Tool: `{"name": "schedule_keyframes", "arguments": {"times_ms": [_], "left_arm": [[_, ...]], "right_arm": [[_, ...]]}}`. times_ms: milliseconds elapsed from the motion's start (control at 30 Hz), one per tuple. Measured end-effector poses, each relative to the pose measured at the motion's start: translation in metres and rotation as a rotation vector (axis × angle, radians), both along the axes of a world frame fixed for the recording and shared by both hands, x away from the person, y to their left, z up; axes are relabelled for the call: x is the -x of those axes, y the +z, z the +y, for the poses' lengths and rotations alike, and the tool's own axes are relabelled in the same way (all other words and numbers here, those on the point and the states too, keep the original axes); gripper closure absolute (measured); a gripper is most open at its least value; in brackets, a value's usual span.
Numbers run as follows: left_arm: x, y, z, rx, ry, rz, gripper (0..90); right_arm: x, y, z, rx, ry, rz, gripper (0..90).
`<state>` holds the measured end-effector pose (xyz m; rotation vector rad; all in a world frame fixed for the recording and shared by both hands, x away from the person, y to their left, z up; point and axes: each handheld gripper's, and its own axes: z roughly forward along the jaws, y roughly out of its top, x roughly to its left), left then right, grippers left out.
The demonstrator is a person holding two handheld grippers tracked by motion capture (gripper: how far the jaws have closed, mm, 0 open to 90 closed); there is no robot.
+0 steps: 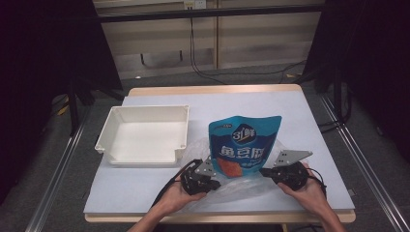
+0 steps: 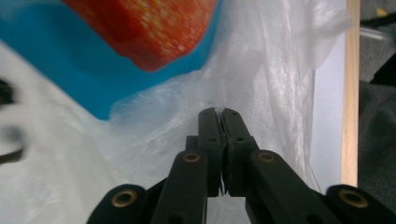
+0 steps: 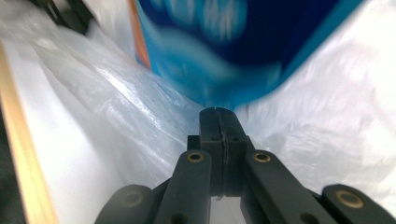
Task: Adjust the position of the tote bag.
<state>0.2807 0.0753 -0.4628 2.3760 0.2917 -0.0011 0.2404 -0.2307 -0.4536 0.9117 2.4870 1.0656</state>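
Both the left gripper [image 1: 212,183] and right gripper [image 1: 265,172] pinched closed on thin clear plastic bag [image 1: 232,186] under blue pouch [image 1: 244,145] near table's front edge [image 1: 217,217], white tray [image 1: 145,133] just left, far half bare.

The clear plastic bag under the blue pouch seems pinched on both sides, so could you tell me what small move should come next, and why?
Probably lift both edges of the clear plastic bag together. The left hand-held gripper and the right hand-held gripper each look shut on its film, and the blue pouch stands between them, so raising the film should draw the bag up around the pouch.
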Motion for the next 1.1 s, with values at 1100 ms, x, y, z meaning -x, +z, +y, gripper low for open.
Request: {"name": "schedule_keyframes", "arguments": {"times_ms": [1100], "left_arm": [[-0.018,0.007,0.048,-0.055,0.148,-0.052,88.0]], "right_arm": [[0.004,-0.002,-0.042,0.064,-0.127,0.050,90.0]]}}
